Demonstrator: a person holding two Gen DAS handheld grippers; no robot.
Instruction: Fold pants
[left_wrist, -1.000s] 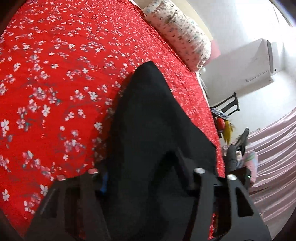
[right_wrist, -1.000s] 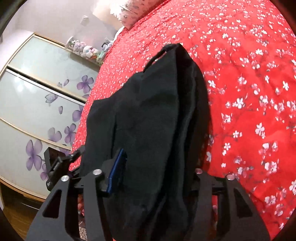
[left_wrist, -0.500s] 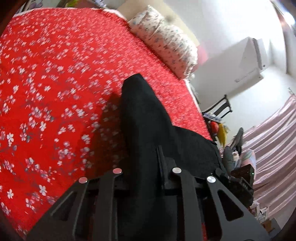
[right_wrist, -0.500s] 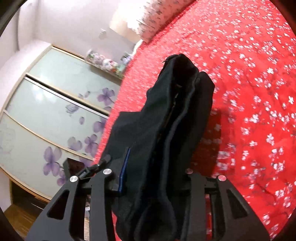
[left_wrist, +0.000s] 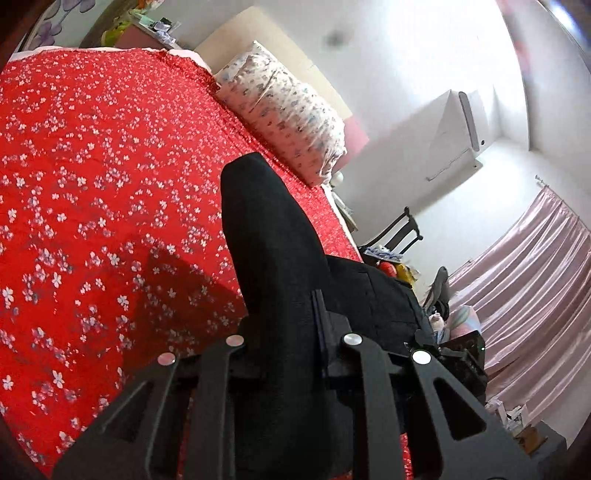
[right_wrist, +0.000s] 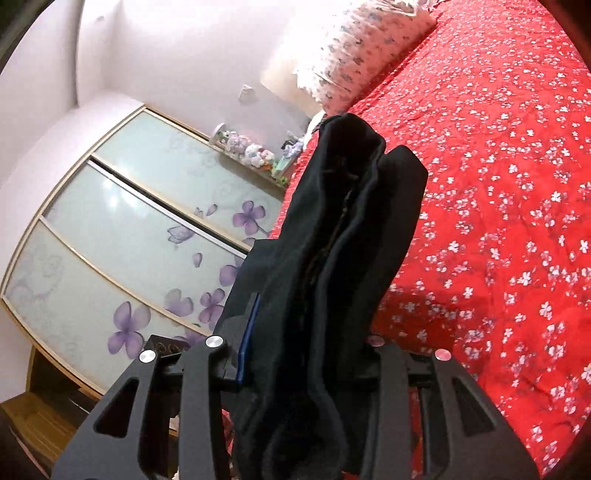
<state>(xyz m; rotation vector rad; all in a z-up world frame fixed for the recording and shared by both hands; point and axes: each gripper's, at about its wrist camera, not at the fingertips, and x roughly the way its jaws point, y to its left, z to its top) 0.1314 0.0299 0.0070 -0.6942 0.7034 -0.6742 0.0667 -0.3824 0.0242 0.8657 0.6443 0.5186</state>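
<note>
The black pants (left_wrist: 273, 251) are bunched into a thick bundle and lifted off the red flowered bedspread (left_wrist: 92, 184). My left gripper (left_wrist: 286, 354) is shut on one end of the pants, which rise forward between its fingers. My right gripper (right_wrist: 303, 354) is shut on the other end of the pants (right_wrist: 343, 240), several folded layers standing up between its fingers above the bedspread (right_wrist: 498, 184). The fingertips of both grippers are hidden in the cloth.
A flowered pillow (left_wrist: 288, 110) lies at the head of the bed, also in the right wrist view (right_wrist: 362, 48). A wardrobe with purple-flower sliding doors (right_wrist: 129, 240) stands beside the bed. A dark chair (left_wrist: 399, 232) and pink curtains (left_wrist: 535, 280) stand past the other bedside.
Both grippers have risen and tilted up with the pants. The pants have lifted off the bedspread and drawn into a narrower bundle. More of the room shows.
</note>
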